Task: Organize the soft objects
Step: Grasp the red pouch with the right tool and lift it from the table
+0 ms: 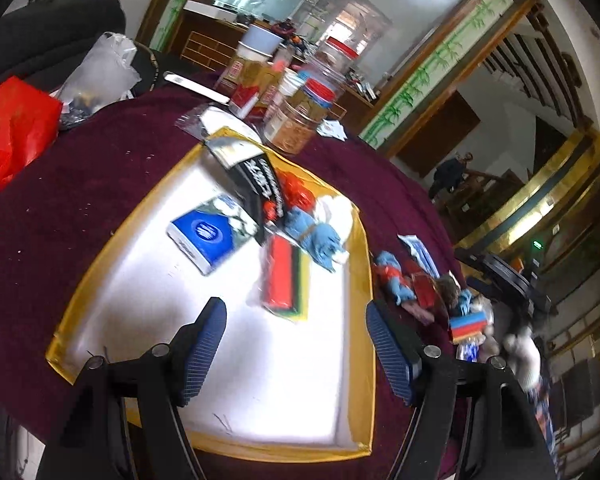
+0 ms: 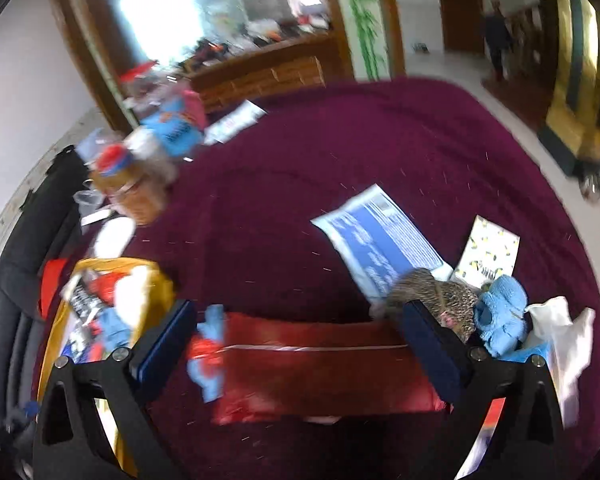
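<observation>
A white tray with a gold rim [image 1: 82, 276] lies on the maroon cloth. On it are a blue tissue pack [image 1: 208, 236], a red, green and yellow sponge pack [image 1: 286, 280], a black packet [image 1: 260, 184], a red bundle [image 1: 296, 192] and blue and white cloths [image 1: 320, 232]. My left gripper [image 1: 296, 344] hangs open over the tray's near part, with nothing between its fingers. My right gripper [image 2: 300, 340] stands open over a red soft packet [image 2: 320, 368] on the cloth; its pads do not press it. Beside it lie a blue and red cloth [image 2: 208, 356], a brown bundle [image 2: 440, 292] and a blue cloth [image 2: 500, 312].
Jars with red lids [image 1: 300, 120], boxes and a red bag [image 1: 12, 132] crowd the table's far side. A blue leaflet [image 2: 380, 240], a patterned card [image 2: 488, 248] and a white bag [image 2: 568, 340] lie to the right. A person [image 2: 498, 36] stands far off.
</observation>
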### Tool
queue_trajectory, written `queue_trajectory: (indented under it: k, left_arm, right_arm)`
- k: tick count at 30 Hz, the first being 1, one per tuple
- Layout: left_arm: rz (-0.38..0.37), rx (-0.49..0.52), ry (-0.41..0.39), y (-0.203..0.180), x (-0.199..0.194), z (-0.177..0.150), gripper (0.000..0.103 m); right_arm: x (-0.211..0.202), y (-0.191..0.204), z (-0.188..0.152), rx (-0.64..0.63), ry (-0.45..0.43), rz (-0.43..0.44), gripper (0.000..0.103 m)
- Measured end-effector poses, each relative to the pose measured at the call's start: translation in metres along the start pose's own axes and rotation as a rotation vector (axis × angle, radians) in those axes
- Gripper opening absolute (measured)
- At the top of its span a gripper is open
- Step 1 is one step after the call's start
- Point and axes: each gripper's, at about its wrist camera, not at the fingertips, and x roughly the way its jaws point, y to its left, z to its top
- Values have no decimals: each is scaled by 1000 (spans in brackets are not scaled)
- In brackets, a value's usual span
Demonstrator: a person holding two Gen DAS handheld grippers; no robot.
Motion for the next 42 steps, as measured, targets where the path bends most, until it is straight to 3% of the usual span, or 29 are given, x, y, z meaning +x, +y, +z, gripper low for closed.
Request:
queue_trajectory:
  k: [6,8,13,16,19,22,26,29,32,34,38,42]
  left_arm:
    - [-6,71,18,-26,1,-9,76]
    - [-4,85,21,-31,0,-11,75]
    - [-11,130,15,-42,-3,-16,75]
    - [-32,148,28,-51,2,-20,75]
    - [-46,166,44,-60,9,-25,75]
    - [-44,175,61,-67,14,-30,75]
    - [-39,192,64,-75,11,-35,75]
    - [-35,209,60,-82,6,-39,75]
    - [-26,223,52,-85,-1,-43,75]
    - [-18,227,49,-84,-4,-45,75]
    - [-5,225,43,-79,-8,-45,75]
    - [-24,207,63,-79,2,-46,75]
  right_arm:
    - [48,-6,-15,18,152,112,102]
    - [38,7,-25,-53,165,138,102]
    - [-4,25,-71,-221,284,318,102]
    - [-17,32,-101,-300,366,349,102]
    - [-35,30,-106,-335,271,246,102]
    - [-43,13,-83,-243,136,158,102]
    - [-14,2,-37,-106,74,82,102]
    - [33,3,-10,-34,166,90,102]
    - [62,-1,-8,24,270,160,102]
    - [58,4,-14,-25,305,213,102]
    - [34,11,-44,-125,441,450,102]
    - [12,15,-92,-290,507,391,102]
